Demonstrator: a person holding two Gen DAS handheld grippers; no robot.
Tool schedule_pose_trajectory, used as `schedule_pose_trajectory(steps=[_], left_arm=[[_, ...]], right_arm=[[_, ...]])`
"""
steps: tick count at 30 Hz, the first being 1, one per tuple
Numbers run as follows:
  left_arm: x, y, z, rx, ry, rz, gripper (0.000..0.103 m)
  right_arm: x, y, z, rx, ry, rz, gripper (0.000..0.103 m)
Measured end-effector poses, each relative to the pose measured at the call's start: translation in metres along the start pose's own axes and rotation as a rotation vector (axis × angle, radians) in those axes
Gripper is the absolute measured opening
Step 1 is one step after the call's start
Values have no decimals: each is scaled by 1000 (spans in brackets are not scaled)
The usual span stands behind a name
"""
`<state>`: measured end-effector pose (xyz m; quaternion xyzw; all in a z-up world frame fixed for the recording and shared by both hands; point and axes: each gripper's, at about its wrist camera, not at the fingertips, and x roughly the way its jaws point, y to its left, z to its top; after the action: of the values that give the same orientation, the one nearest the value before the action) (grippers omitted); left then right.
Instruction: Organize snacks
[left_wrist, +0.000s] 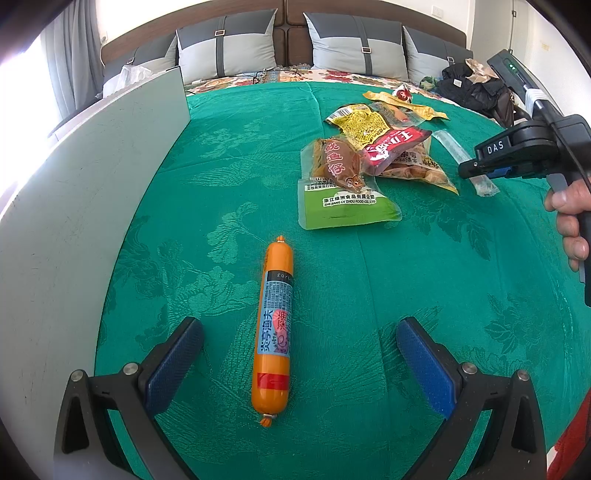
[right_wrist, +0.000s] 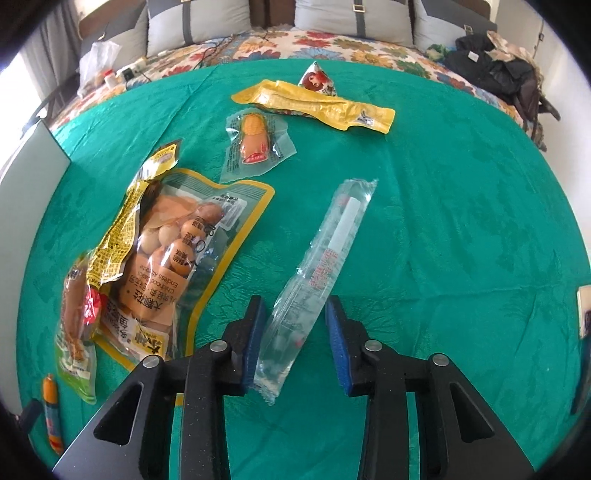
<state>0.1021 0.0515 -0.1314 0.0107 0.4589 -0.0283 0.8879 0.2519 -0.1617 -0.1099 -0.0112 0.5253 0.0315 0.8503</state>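
Observation:
An orange sausage stick (left_wrist: 274, 328) lies lengthwise on the green cloth (left_wrist: 240, 155), between the wide-apart blue pads of my open left gripper (left_wrist: 299, 328), touching neither pad. A long clear packet (right_wrist: 325, 251) with a white stick inside is clamped at its near end by my right gripper (right_wrist: 293, 306), which is shut on it. In the left wrist view the right gripper (left_wrist: 467, 170) is at the right edge with the clear packet (left_wrist: 448, 146) in its tips, just right of a pile of snack bags (left_wrist: 354, 158).
The pile holds a bag of brown eggs (right_wrist: 173, 251), a yellow packet (right_wrist: 314, 101), a corn sausage packet (right_wrist: 255, 140) and a small red-white pouch (right_wrist: 317, 81). A white panel (left_wrist: 92, 166) stands along the left. Dark clothes (left_wrist: 476, 88) and pillows lie behind. A hand (left_wrist: 569, 218) grips the right tool.

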Motion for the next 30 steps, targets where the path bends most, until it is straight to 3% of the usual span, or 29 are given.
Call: schedule_pose_trajectory(steps=[8, 14, 19, 22, 23, 24, 27, 30], left_arm=[[0, 0, 0, 0, -1, 1, 103], [0, 0, 1, 2, 7, -4, 103], [-1, -2, 6, 86, 135, -67, 102], [-10, -7, 6, 139, 144, -82, 75], [-14, -9, 6, 145, 142, -79, 52], [-17, -10, 7, 146, 141, -80, 21], [-20, -6, 5, 107, 134, -104, 15], [-30, 10, -2, -39, 100, -218, 15]], right_arm=[[-15, -23, -32, -24, -28, 45, 20], [-34, -43, -70, 29, -24, 148, 20], [-54, -59, -109, 108, -11, 286, 20], [-60, -69, -132, 192, -7, 401, 20], [-60, -72, -139, 229, -2, 442, 20], [-60, -76, -145, 264, 4, 478, 20], [-60, -83, -157, 340, 19, 571, 20], [-60, -97, -165, 446, 17, 689, 20]])
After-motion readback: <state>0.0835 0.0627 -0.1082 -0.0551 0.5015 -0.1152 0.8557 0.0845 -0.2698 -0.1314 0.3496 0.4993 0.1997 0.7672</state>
